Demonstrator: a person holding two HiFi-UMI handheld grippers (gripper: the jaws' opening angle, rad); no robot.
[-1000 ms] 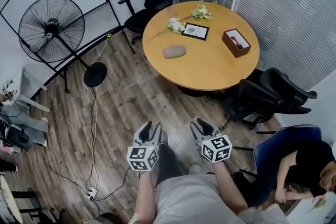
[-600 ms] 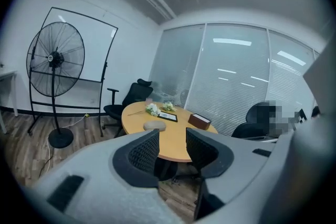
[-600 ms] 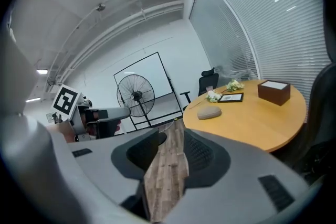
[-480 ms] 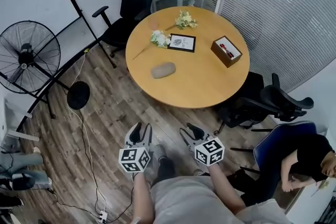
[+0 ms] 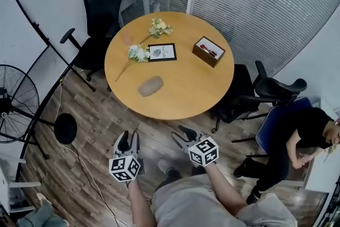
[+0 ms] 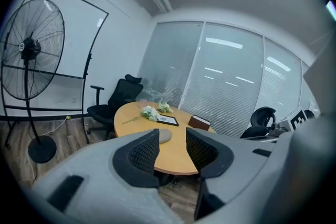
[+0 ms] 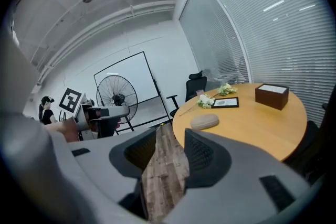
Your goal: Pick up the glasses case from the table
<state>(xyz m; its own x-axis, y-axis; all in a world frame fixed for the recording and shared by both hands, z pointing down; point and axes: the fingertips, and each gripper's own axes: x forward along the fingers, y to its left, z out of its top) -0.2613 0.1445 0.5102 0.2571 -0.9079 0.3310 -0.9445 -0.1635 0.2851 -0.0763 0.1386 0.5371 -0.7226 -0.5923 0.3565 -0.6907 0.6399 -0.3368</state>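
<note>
The left hand-held gripper (image 5: 129, 141) is held out over the wooden floor (image 5: 95, 130). Its jaws stand partly apart with nothing between them; in the left gripper view the far-off glasses case (image 6: 165, 136) only shows through the gap. The right hand-held gripper (image 5: 183, 136) is beside it, also over the floor. Its jaws are opening and hold nothing; floorboards show between them.

Both stop short of the round tabletop (image 5: 186, 87). The grey glasses case (image 5: 151, 86) lies on the tabletop's near left part, well apart from both hand-held grippers. Behind the case are two flower bunches (image 5: 139, 52), a framed card (image 5: 162, 52) and a brown box (image 5: 208, 51). A black office chair (image 5: 98, 13) stands behind the tabletop.

Since a second ago the tabletop has shifted from the upper right of the head view toward its middle. The standing fan (image 5: 10, 109) has slid to the left edge.

The only marks are the black-and-white square markers on the cubes; the print on the card is too small to read.
</note>
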